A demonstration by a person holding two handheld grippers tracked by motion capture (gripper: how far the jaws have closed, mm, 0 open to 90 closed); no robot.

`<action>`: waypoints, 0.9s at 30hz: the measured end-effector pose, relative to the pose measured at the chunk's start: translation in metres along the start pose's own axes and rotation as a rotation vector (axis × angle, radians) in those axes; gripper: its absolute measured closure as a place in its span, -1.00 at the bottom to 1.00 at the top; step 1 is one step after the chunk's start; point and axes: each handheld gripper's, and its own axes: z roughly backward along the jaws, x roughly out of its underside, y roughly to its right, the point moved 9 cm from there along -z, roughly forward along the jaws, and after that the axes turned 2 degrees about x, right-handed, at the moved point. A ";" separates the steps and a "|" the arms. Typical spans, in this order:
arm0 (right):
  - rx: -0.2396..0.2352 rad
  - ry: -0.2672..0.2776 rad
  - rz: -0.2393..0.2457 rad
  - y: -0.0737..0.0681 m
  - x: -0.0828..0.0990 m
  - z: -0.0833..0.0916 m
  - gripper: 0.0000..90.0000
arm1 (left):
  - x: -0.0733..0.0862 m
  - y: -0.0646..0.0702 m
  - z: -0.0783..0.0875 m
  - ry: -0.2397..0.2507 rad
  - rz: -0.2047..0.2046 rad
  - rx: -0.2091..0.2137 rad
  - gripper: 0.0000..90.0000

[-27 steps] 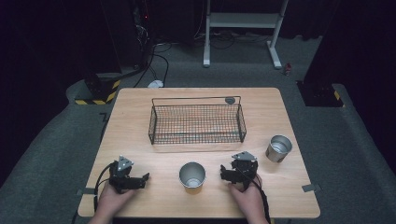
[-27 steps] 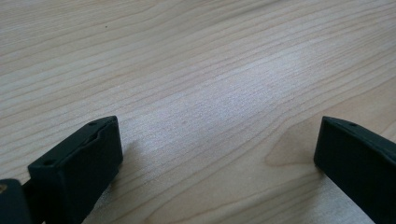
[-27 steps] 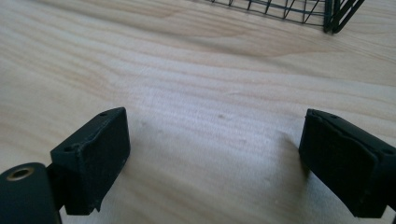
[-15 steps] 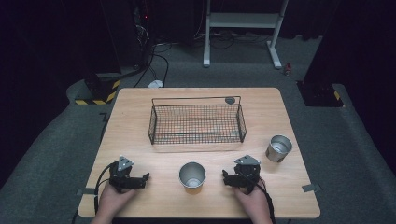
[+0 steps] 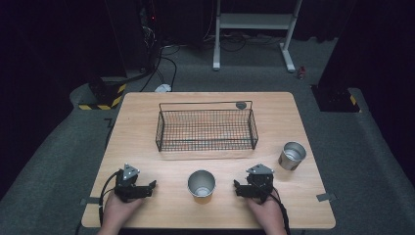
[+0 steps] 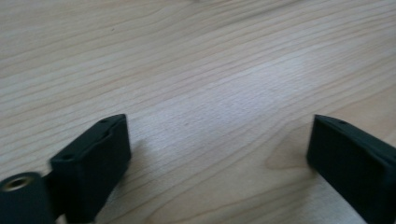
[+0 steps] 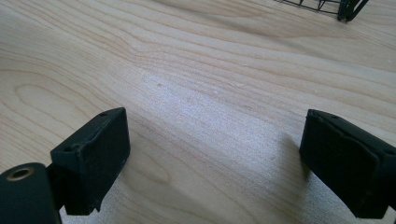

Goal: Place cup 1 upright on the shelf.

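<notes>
On the wooden table (image 5: 147, 132), a steel cup (image 5: 201, 184) stands between the left gripper (image 5: 151, 185) and right gripper (image 5: 237, 188). Both sets of jaws gape wide over bare wood, holding nothing. Behind sits a wire basket (image 5: 205, 128); a second cup (image 5: 292, 155) stands at right. The right gripper view catches the basket's corner.

**Tabletop layout**

A wire basket (image 5: 206, 129) sits mid-tabletop (image 5: 142, 122), toward the far edge. One cup (image 5: 201, 183) stands before it near the front edge, between the left gripper (image 5: 149, 186) and right gripper (image 5: 238, 187). A second cup (image 5: 292, 155) stands right of the basket's near corner, well apart from the first.
</notes>
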 end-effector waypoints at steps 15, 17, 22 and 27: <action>0.005 0.002 -0.004 0.000 0.000 0.000 -0.81 | -0.003 0.003 0.008 0.001 -0.006 0.049 -0.82; 0.005 0.002 -0.004 0.000 0.000 0.000 -0.81 | -0.004 0.004 0.009 0.010 -0.008 0.057 -0.82; 0.005 0.002 -0.004 0.000 0.000 0.000 -0.81 | -0.010 0.011 0.017 0.047 -0.002 0.090 -0.83; 0.004 0.002 -0.004 0.000 0.000 0.000 -0.81 | -0.014 0.017 0.022 0.079 -0.019 0.102 -0.85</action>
